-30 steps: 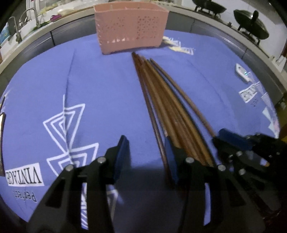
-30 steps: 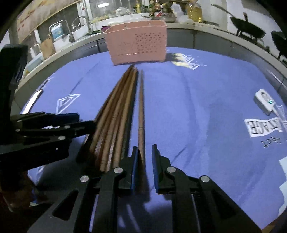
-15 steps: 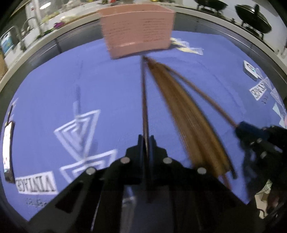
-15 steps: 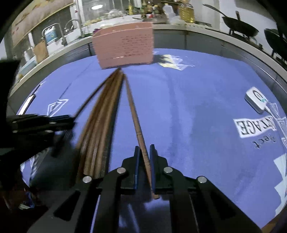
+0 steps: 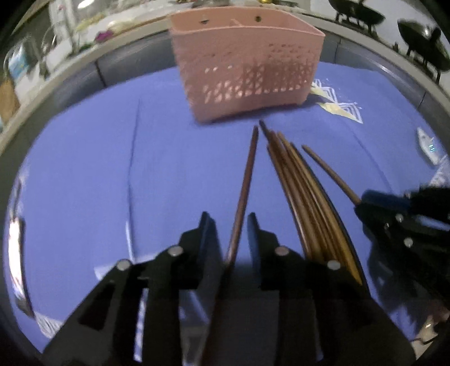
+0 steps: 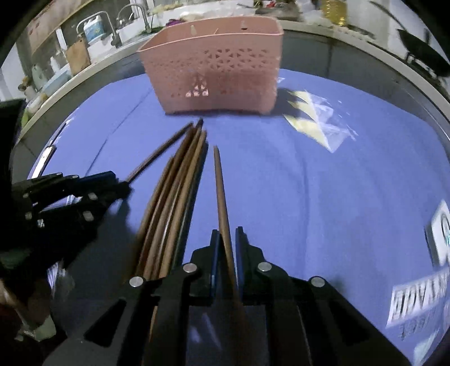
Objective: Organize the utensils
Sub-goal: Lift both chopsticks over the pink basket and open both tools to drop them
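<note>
Both angled down: right hand-held gripper (image 6: 225, 239) pinches a chopstick (image 6: 220, 191); left hand-held gripper (image 5: 230, 225), reopening, straddles another (image 5: 247, 174).

Purple printed cloth (image 5: 84, 169); wok (image 6: 422, 53); faucet (image 6: 140, 14).

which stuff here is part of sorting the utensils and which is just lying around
Part of the job:
- pink caddy
- bundle of chopsticks on the cloth
- single chopstick between the left gripper jaws
- single chopstick in the right gripper

Lying about:
- white device
- woks
- faucets
</note>
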### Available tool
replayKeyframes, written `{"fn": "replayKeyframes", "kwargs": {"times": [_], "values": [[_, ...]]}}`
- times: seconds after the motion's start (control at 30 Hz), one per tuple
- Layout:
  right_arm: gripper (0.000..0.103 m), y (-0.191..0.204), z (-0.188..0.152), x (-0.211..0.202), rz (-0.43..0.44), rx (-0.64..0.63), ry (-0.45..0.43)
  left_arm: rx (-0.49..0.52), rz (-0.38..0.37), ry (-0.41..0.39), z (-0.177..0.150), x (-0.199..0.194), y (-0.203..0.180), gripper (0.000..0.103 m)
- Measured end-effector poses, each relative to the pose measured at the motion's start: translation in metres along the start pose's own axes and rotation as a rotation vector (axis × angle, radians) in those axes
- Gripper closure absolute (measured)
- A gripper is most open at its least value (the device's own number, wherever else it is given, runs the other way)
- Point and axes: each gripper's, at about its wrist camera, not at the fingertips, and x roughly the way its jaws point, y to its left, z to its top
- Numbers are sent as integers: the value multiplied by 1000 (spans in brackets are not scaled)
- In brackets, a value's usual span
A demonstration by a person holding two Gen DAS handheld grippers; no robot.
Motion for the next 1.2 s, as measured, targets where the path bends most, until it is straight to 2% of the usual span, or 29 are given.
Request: {"fn": "replayKeyframes", "kwargs": {"times": [0.03, 0.13, 0.17, 0.2, 0.23, 0.33, 0.43, 0.53, 0.67, 0.93, 1.1, 1.2], "values": [[91, -1, 10, 4, 7, -5, 14, 25, 14, 0, 9, 5, -3, 70], [91, -1, 27, 14, 16, -27, 36, 64, 7, 8, 27, 15, -7, 69], [94, 1, 31, 17, 16, -37, 39, 71, -4, 17, 33, 18, -6, 71], [97, 2, 33, 18, 21, -39, 40, 70, -23, 25, 36, 19, -5, 77], [98, 2, 33, 18, 18, -40, 42, 64, -61, 39, 41, 23, -5, 98], [98, 2, 30, 5, 62, -32, -11, 26, -126, 56, 45, 16, 4, 99], [98, 0, 23, -22, 100, -17, -102, -43, -227, -27, 46, -20, 20, 99], [98, -3, 22, -58, 152, 2, -232, -128, -343, -141, 51, -66, 36, 99], [98, -13, 36, -97, 220, 59, -350, -181, -378, -281, 65, -116, 48, 99], [98, -12, 104, -176, 218, 61, -591, -206, -304, -556, 115, -207, 70, 99], [98, -3, 153, -195, 173, 57, -698, -198, -243, -636, 155, -230, 77, 99], [98, 0, 180, -189, 140, 52, -717, -185, -168, -643, 178, -222, 80, 99]]}}
